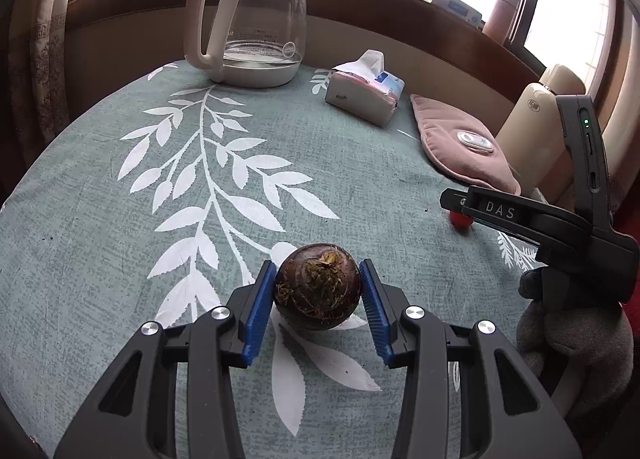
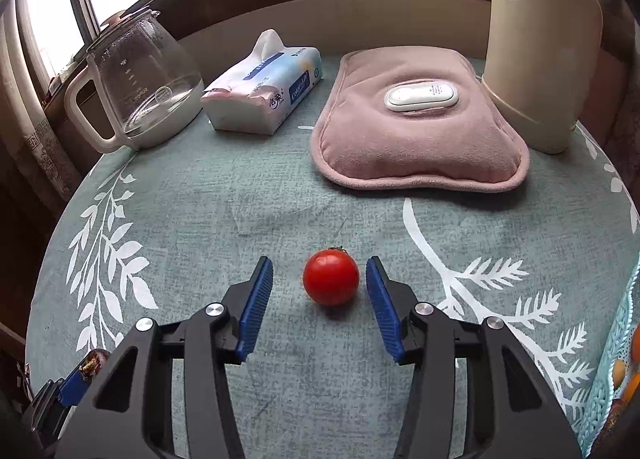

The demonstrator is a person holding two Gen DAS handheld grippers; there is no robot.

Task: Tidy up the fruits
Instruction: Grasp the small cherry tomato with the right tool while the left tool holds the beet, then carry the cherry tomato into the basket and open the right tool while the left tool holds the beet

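A dark purple-brown water chestnut (image 1: 318, 291) with a dry tuft on top sits between the blue pads of my left gripper (image 1: 316, 265), which is shut on it just above the green leaf-print tablecloth (image 1: 120, 219). A small red tomato (image 2: 331, 278) lies on the cloth between the pads of my right gripper (image 2: 319, 260). Those jaws stand open, with a wide gap on the left and a narrow one on the right. In the left wrist view, a black finger (image 1: 496, 212) of the right gripper reaches over the tomato (image 1: 460, 220), hiding most of it.
At the back stand a glass kettle (image 2: 136, 83), a tissue pack (image 2: 264, 87), a pink heating pad (image 2: 416, 127) and a cream thermos (image 2: 540, 47). A teal basket (image 2: 612, 363) holding orange fruits shows at the right edge. A grey gloved hand (image 1: 576, 335) grips the right tool.
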